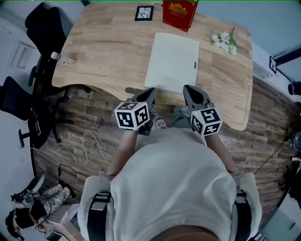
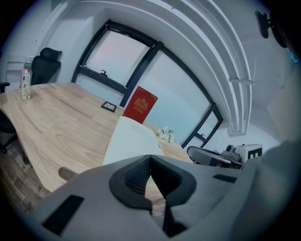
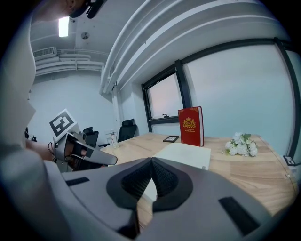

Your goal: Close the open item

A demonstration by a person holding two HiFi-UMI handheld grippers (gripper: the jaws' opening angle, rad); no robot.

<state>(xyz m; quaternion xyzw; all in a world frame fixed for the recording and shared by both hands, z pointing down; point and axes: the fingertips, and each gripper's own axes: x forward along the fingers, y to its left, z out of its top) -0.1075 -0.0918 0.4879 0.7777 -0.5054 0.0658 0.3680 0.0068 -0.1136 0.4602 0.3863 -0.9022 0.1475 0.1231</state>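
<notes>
A pale, flat folder-like item [image 1: 173, 61] lies on the wooden table [image 1: 108, 47] with its cover down flat and a small tab on its right edge. It also shows in the left gripper view [image 2: 129, 139] and the right gripper view [image 3: 186, 153]. My left gripper [image 1: 151, 90] hovers at the table's near edge, just short of the item's near left corner; its jaws [image 2: 150, 157] are shut with nothing between them. My right gripper [image 1: 187, 88] hangs level with it near the item's right corner, its jaws [image 3: 151, 161] also shut and empty.
A red book [image 1: 179, 14] stands upright behind the item, with a black-and-white marker tile [image 1: 144, 13] to its left. White flowers [image 1: 225, 41] lie at the back right. A clear bottle [image 2: 26, 80] stands at the table's left end. Black office chairs [image 1: 44, 23] stand at the left.
</notes>
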